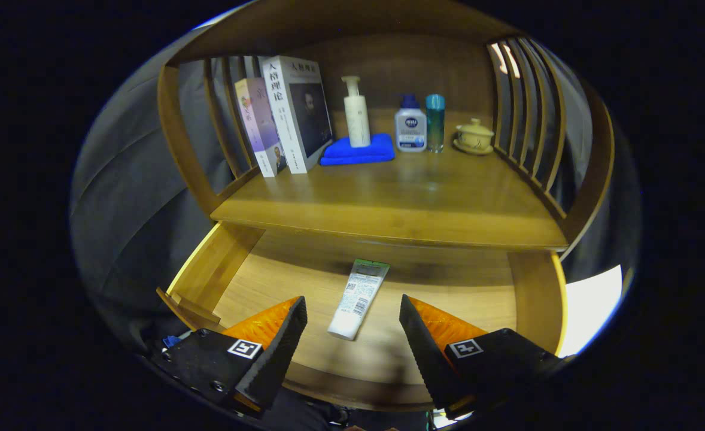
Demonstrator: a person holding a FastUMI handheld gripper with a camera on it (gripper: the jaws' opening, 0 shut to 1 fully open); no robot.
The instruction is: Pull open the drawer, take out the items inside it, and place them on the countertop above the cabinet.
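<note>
Drawer (239,281): tube (358,299) between parted jaws.

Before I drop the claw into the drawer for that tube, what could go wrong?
1. The tube lies flat on the drawer floor between the open claw tips; they could scrape the wood or push it away.
2. Its far end sits near the countertop edge, so lifting straight up might clip the overhang.
3. The countertop's back is crowded by bottles and books; set down up front.

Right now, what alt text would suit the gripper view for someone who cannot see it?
An open gripper hovers over a pulled-out wooden drawer, a white tube lying between its fingers. On the countertop beyond stand two books, bottles, a blue cloth and a lidded cup.
</note>
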